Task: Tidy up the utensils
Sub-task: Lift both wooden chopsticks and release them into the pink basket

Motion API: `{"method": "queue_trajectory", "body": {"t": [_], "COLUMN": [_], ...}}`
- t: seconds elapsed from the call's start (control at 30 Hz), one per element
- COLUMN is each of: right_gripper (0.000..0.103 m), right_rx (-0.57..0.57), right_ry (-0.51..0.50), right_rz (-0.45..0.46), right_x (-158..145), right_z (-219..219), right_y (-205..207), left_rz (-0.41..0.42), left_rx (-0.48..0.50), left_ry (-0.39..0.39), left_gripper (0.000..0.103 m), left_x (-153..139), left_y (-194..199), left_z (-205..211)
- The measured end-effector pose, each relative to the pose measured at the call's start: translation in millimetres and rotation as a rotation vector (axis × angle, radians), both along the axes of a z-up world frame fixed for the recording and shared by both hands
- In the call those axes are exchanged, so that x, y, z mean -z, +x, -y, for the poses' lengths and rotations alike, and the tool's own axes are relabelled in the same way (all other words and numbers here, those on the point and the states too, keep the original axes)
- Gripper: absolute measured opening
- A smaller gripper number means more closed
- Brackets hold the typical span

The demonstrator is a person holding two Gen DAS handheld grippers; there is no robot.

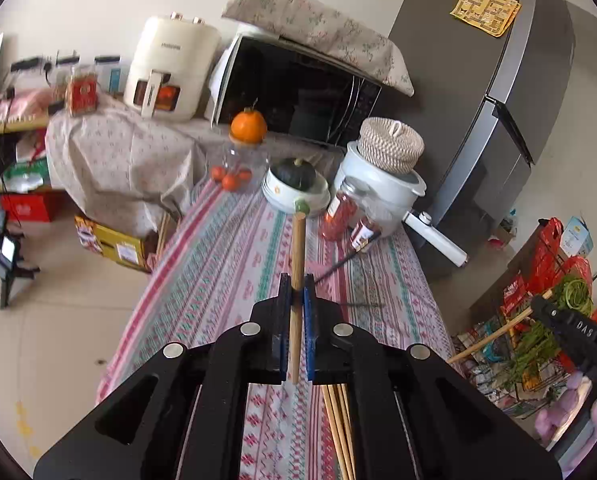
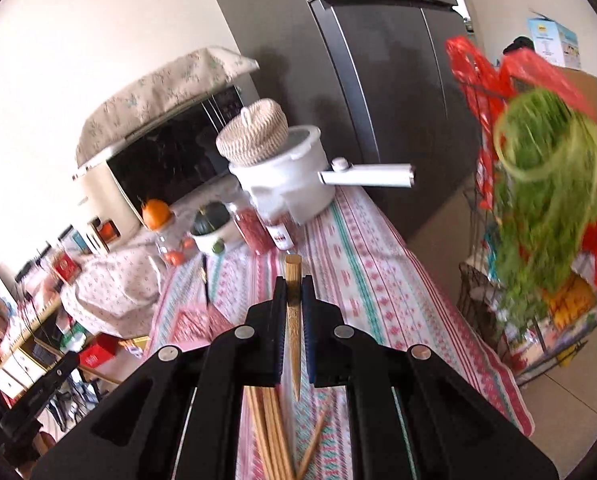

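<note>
My left gripper (image 1: 297, 285) is shut on a round wooden stick (image 1: 297, 256) with a green knob at its far end, held up above the striped tablecloth (image 1: 226, 264). In the right wrist view my right gripper (image 2: 294, 280) is shut on a bamboo chopstick (image 2: 293, 312), square end forward and tapered end toward the camera. A bundle of wooden chopsticks (image 1: 338, 432) (image 2: 268, 436) lies on the cloth below both grippers, with one loose chopstick (image 2: 313, 444) beside it. A black chopstick (image 1: 346, 258) (image 2: 205, 280) lies farther up the table. The right gripper (image 1: 570, 328) also shows at the edge of the left wrist view.
At the table's far end stand a white pot (image 1: 382, 192) with a woven lid, jars of red contents (image 1: 340, 216), a bowl (image 1: 294, 200) holding a dark squash, and an orange (image 1: 249, 126) on a jar. Microwave (image 1: 298, 92) and fridge (image 1: 498, 100) behind. A wire rack (image 2: 478, 292) with greens stands to the right.
</note>
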State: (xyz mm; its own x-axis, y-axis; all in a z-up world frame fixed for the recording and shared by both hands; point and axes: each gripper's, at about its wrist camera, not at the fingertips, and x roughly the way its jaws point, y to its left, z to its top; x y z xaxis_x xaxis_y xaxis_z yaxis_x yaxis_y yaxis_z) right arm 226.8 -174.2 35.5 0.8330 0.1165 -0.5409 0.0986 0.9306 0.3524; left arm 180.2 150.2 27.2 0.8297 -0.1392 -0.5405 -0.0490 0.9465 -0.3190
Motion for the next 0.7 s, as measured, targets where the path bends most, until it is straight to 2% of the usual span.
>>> {"method": "queue_trajectory", "body": {"t": [0.23,0.33,0.47,0.57,0.63,0.7], "right_gripper": [0.008,0.008,0.008,0.008,0.008,0.008], "right_rx": [-0.003,-0.015,-0.044,-0.067,-0.080,-0.095], "right_ry": [0.049,0.049,0.044,0.046,0.047,0.044], "right_rz": [0.063,0.100,0.143,0.150,0.147,0.142], "right_x": [-60,-83,-106,-112,-112,-110], "right_z": [-2,-10,-29,-44,-54,-65], "right_y": [40,52,69,82,88,94], "left_rz": [0.087,0.114,0.099,0.019,-0.009,0.004], "left_rx": [-0.014,-0.021,-0.030,-0.057,-0.097,-0.128], "left_ry": [0.015,0.010,-0.012,-0.048,-0.102,-0.128], "left_gripper": [0.005,0.005,0.006,0.006,0.009,0.011], "left_x": [-58,-73,-66,-41,-26,-22], "left_y": [24,43,79,106,110,104], "left_z": [-5,-4,0,-5,-18,-30]}}
